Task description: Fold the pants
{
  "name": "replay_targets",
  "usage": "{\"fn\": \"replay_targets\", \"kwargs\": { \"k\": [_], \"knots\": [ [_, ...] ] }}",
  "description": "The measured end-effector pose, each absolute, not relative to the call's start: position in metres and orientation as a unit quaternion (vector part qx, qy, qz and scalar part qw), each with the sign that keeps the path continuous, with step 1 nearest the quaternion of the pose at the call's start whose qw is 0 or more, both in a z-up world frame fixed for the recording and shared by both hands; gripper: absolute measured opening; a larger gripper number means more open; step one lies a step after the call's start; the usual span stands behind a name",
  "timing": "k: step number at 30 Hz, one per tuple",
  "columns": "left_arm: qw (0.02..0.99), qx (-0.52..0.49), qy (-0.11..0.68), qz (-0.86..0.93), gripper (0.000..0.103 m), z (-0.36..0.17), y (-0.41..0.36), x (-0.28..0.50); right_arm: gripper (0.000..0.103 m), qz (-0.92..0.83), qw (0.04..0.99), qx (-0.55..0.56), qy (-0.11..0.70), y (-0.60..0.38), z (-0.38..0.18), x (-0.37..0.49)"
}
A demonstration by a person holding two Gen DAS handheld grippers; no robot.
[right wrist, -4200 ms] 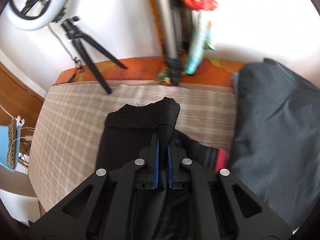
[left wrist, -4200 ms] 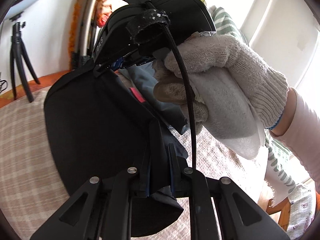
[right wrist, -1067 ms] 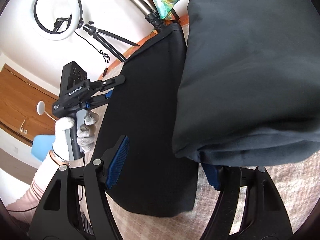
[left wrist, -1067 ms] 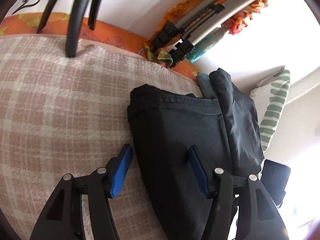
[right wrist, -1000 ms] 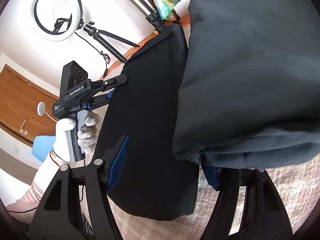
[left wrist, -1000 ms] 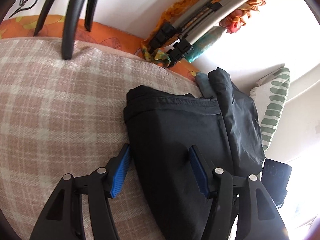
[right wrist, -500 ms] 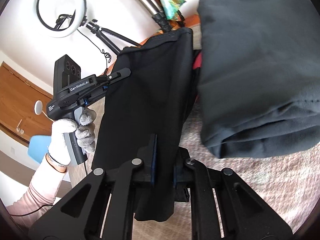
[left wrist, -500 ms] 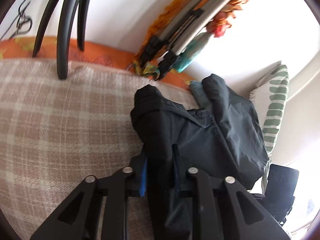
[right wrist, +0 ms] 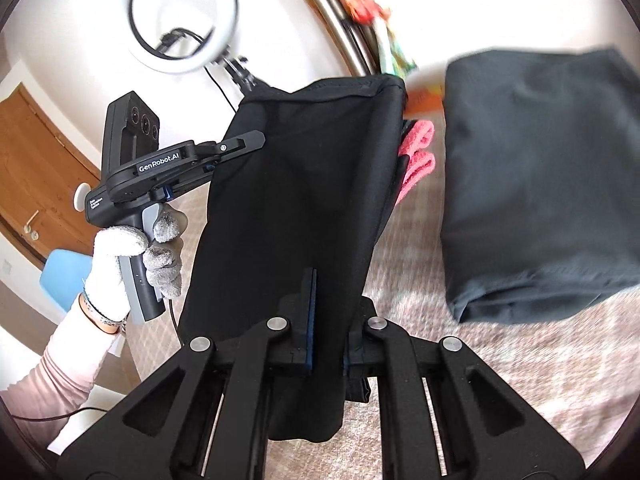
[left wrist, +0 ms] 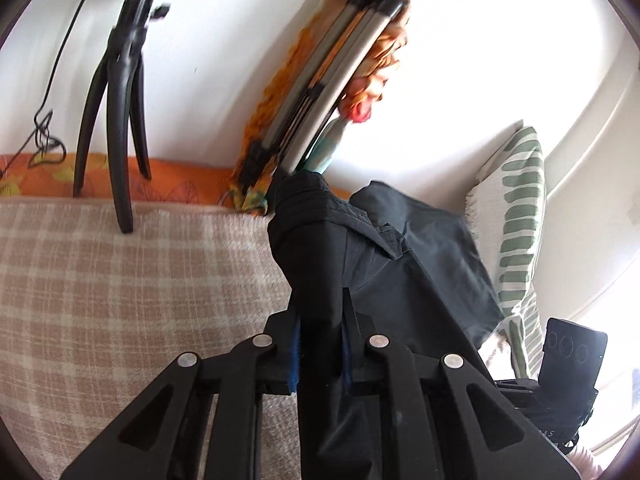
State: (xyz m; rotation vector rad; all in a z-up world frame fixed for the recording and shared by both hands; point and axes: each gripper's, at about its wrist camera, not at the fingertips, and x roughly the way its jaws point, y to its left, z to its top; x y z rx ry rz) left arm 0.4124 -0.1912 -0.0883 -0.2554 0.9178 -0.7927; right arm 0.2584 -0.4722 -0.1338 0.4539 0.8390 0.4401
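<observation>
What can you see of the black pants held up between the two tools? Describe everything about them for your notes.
The black pants are plain, matte woven cloth, folded into a long panel with a stitched hem along the top edge. They hang lifted off the checked blanket. The left tool and right tool are each shut on an edge, so the cloth stretches between them. Something pink shows at one side. A dark grey folded garment lies beside them.

White wall (left wrist: 208, 80) behind, very bright at right. Plaid beige cover (left wrist: 120, 280) on the bed, orange leaf-print sheet (left wrist: 176, 184) along its far edge. Black tripod (left wrist: 120, 92) w/ ring light (right wrist: 180, 20) stands on it; folded metal frame (left wrist: 320, 92) w/ orange cloth leans on wall. Green-striped pillow (left wrist: 520, 208) at right. Wooden door (right wrist: 28, 152) at left.
</observation>
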Motion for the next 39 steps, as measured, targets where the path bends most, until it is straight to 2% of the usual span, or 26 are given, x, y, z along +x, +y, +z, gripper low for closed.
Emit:
{"fn": "replay_targets", "kwargs": {
  "k": [9, 17, 29, 35, 39],
  "knots": [
    [0.82, -0.102, 0.394, -0.403, 0.012, -0.038, -0.228, 0.411, 0.01, 0.173, 0.894, 0.191, 0.365, -0.513, -0.086, 0.251],
    [0.813, -0.087, 0.377, -0.435, 0.011, -0.02, -0.293, 0.419, 0.009, 0.116, 0.913, 0.157, 0.357, -0.566, -0.063, 0.25],
    [0.8, -0.098, 0.384, -0.45, 0.01, -0.041, -0.394, 0.451, 0.008, 0.047, 0.92, 0.137, 0.363, -0.641, -0.076, 0.275],
    [0.796, -0.103, 0.409, -0.435, 0.01, -0.067, -0.408, 0.469, 0.008, 0.066, 0.901, 0.192, 0.383, -0.655, -0.107, 0.295],
    [0.786, -0.128, 0.425, -0.431, 0.01, -0.065, -0.402, 0.472, 0.008, 0.075, 0.903, 0.208, 0.367, -0.657, -0.101, 0.292]
  ]
}}
